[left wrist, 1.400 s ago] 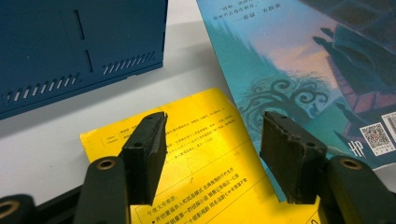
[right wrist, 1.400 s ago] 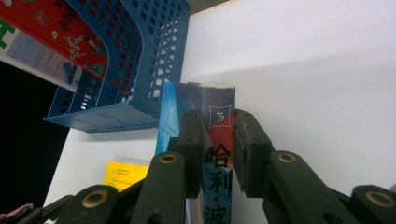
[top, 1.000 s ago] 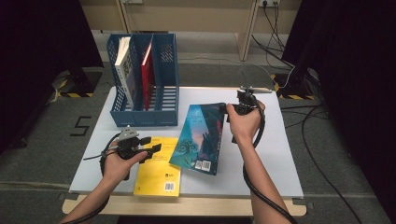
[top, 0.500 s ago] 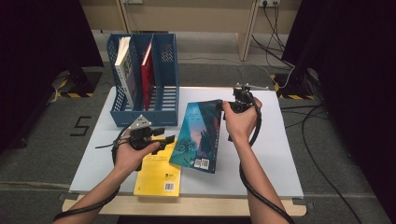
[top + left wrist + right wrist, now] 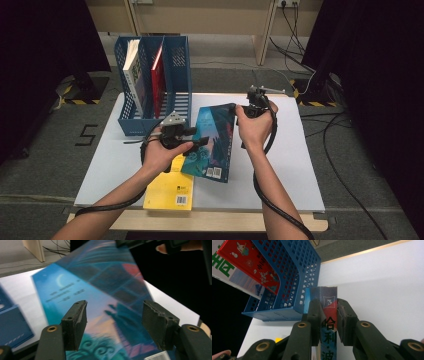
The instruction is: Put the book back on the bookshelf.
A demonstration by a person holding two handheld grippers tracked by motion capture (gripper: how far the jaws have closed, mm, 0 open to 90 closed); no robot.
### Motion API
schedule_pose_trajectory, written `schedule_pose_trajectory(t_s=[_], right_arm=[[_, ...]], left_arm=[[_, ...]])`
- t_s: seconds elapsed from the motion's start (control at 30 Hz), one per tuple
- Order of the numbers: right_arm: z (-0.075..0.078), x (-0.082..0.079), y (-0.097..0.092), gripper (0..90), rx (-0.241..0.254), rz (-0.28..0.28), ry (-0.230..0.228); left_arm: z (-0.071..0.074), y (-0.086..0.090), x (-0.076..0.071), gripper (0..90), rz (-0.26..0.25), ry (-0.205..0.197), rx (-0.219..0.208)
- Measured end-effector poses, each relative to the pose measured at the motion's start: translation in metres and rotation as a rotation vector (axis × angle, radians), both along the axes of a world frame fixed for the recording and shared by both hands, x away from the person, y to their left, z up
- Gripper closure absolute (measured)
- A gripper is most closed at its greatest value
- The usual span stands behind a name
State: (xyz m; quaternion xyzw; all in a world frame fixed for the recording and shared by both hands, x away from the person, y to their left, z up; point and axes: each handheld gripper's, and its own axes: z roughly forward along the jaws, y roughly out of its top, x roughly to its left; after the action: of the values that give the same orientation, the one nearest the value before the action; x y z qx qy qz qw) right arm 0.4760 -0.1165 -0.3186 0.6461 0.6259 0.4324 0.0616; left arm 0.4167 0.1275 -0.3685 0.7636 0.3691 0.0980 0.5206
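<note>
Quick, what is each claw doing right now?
Left claw: open, jaws just widening, pointed at the blue book, not gripping it.
Right claw: shut on the blue book's spine.

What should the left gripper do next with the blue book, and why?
Probably close on the blue book at its lower edge. The right gripper already clamps its spine, while the left gripper, jaws just opening, stands open over the cover.

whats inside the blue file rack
Two books stand upright inside the blue file rack: a white book in the left slot and a red book beside it. Their lower parts are hidden by the rack's walls.
</note>
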Motion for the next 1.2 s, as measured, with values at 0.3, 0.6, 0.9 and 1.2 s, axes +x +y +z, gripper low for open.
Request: schedule_pose_trajectory(t_s=[0.3,0.6,0.9,1.2], right_arm=[[0.004,0.001,0.007,75.1,-0.012,-0.001,-0.017],[0.008,-0.001,0.012,75.1,-0.022,0.001,-0.029],[0.009,-0.003,0.012,75.1,-0.013,0.000,-0.029],[0.012,-0.006,0.013,75.2,-0.009,0.006,-0.042]], left_arm=[[0.007,-0.026,0.003,36.3,-0.040,-0.004,0.016],[0.011,-0.047,0.011,35.1,-0.019,-0.026,0.051],[0.009,-0.059,0.015,35.8,-0.006,-0.036,0.083],[0.006,-0.067,0.017,36.5,-0.011,-0.048,0.112]])
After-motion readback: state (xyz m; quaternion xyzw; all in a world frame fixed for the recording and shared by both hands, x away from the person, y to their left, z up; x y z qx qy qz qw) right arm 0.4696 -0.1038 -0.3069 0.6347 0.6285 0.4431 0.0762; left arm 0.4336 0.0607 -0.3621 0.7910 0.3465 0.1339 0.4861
